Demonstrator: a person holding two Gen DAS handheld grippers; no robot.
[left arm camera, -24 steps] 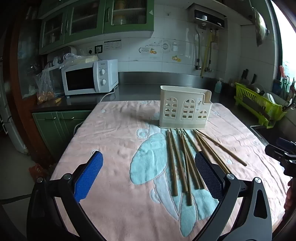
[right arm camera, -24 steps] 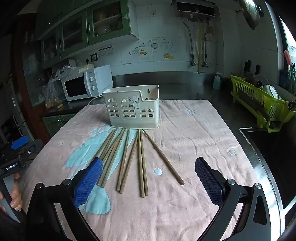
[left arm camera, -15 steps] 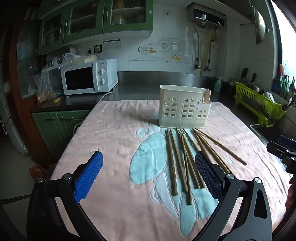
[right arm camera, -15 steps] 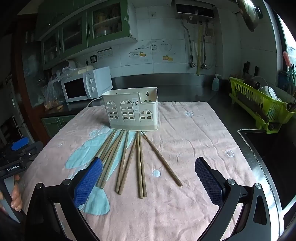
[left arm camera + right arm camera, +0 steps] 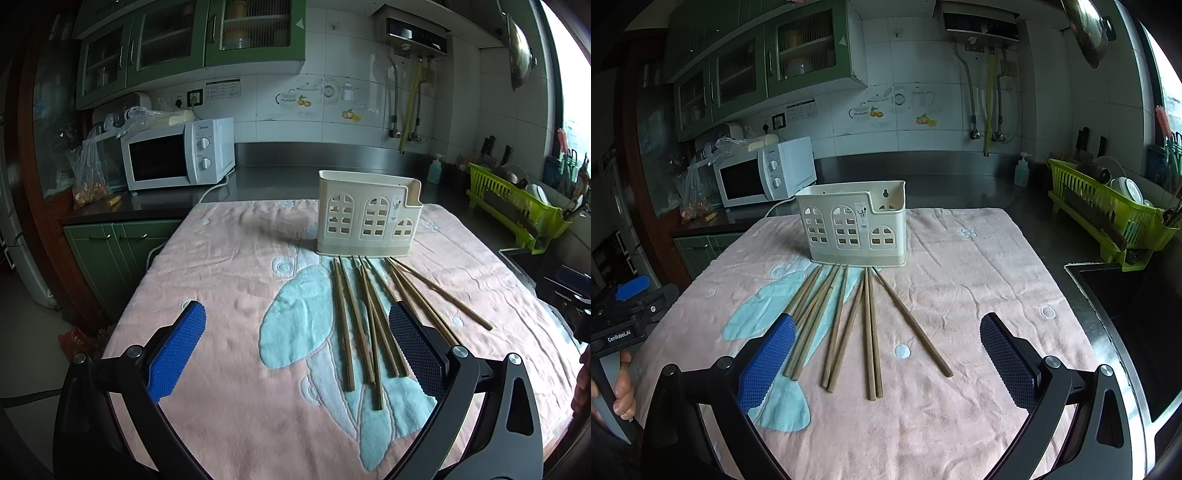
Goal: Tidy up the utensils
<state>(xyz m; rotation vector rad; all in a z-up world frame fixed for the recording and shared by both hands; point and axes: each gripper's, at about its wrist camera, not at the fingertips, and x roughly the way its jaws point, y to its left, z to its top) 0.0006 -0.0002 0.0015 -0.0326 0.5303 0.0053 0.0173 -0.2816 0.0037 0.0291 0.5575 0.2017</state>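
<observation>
1. Since the earlier frames almost nothing has changed: both views have drifted only slightly, and the chopsticks (image 5: 849, 325) lie where they lay. We judge that the task has not truly begun; no utensil is lifted.
2. The left hand-held gripper (image 5: 295, 350) is spread wide and empty, hovering over the towel (image 5: 221, 295) with its right pad above the near chopstick ends.
3. The right hand-held gripper (image 5: 886, 358) is likewise spread and empty, with the chopsticks between its fingers, farther off.
4. The chopsticks rest flat on the towel-covered table, fanned out just in front of the holder (image 5: 853, 225). Their long axes run from the holder's base toward us, far ends converging near it, near ends splayed apart.
5. The holder stands upright, open at the top; it looks empty.
</observation>
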